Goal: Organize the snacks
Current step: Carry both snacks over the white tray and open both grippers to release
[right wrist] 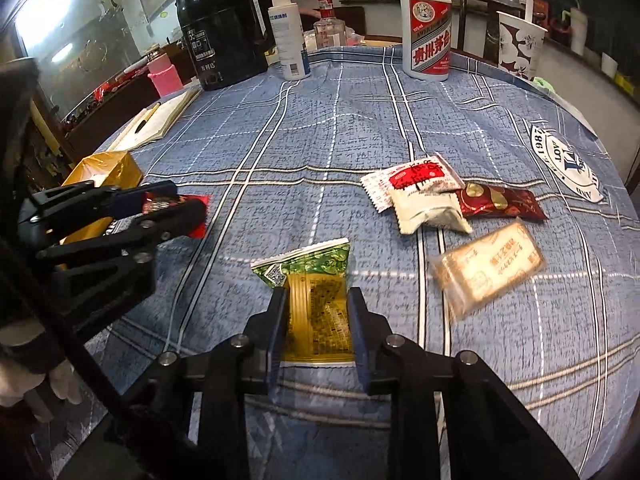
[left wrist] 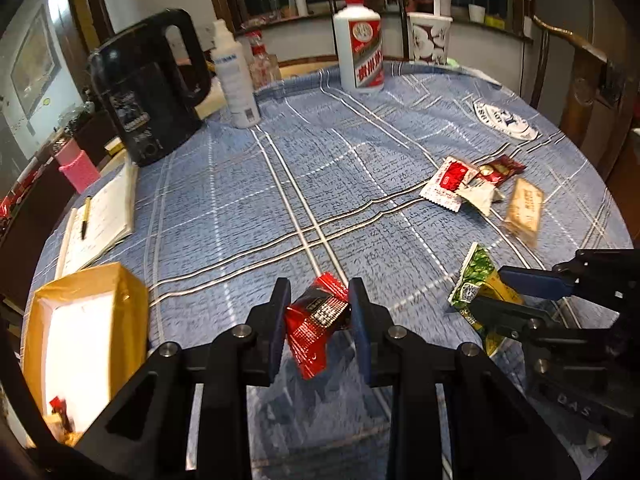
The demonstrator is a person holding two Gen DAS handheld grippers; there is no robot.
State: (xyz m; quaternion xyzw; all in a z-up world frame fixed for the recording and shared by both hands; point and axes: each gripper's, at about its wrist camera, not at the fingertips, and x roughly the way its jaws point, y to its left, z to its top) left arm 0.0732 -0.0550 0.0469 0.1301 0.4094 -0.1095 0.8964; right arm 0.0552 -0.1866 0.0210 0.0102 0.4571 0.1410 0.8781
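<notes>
The left tool point(left wrist: 320, 312) grips a red snack packet point(left wrist: 316, 320) above the desk point(left wrist: 280, 184), beside the yellow box point(left wrist: 84, 332). The right tool point(right wrist: 318, 320) clamps a green-and-yellow packet point(right wrist: 314, 300); three more packets point(right wrist: 448, 204) lie near a tan one point(right wrist: 488, 272).

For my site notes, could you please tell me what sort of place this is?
Probably a home dining room: a round table under a blue checked tablecloth, with a black electric kettle, a liquor bottle and a paper cup on it.
</notes>
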